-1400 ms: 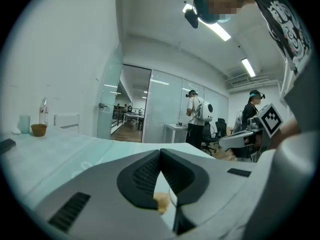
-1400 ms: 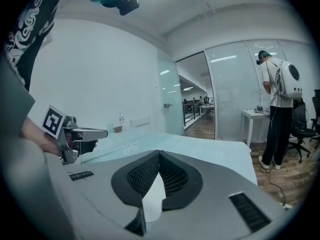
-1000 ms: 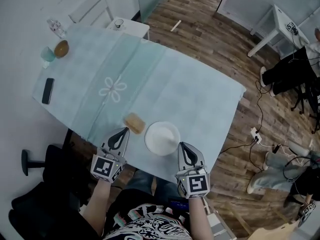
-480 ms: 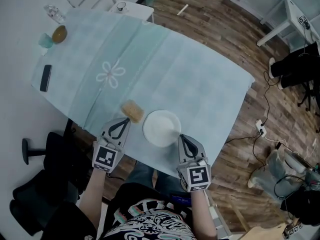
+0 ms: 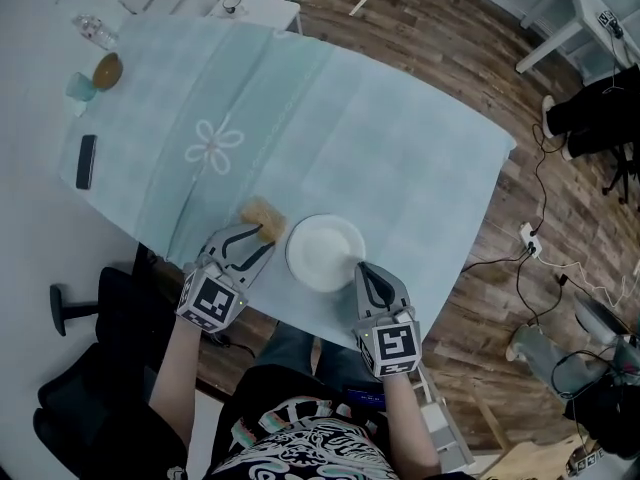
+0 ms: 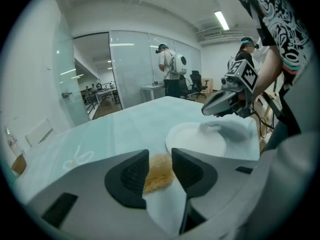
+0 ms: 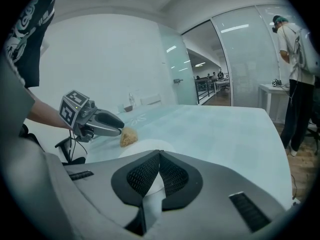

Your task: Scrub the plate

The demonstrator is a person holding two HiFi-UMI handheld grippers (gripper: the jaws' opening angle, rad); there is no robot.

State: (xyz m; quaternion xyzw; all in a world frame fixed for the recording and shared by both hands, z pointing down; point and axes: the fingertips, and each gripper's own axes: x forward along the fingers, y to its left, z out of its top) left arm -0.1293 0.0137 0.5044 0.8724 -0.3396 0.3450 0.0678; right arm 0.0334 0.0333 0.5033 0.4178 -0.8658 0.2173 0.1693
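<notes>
A white plate [image 5: 325,251] lies near the front edge of the table, which is covered in a pale green cloth [image 5: 350,138]. A tan fibrous scrubber [image 5: 263,214] rests on the cloth just left of the plate. My left gripper [image 5: 263,240] points at the scrubber; its jaws have just been opening and stand open, with the scrubber [image 6: 159,171] lying between their tips, not pressed. My right gripper [image 5: 363,270] is shut on nothing, its tips at the plate's near right rim. In the right gripper view the plate [image 7: 145,146] shows just beyond the shut gripper [image 7: 159,154].
At the table's far left lie a black phone [image 5: 87,161], a cup [image 5: 80,86], a bowl [image 5: 107,70] and a bottle [image 5: 90,30]. A small white side table [image 5: 255,8] stands behind. A black chair [image 5: 90,318] is at my left. Cables run over the wooden floor [image 5: 530,238].
The left gripper has rolled, dropped toward the scrubber and opened its jaws around it. The right gripper has sunk toward the plate's near rim and stays shut.
</notes>
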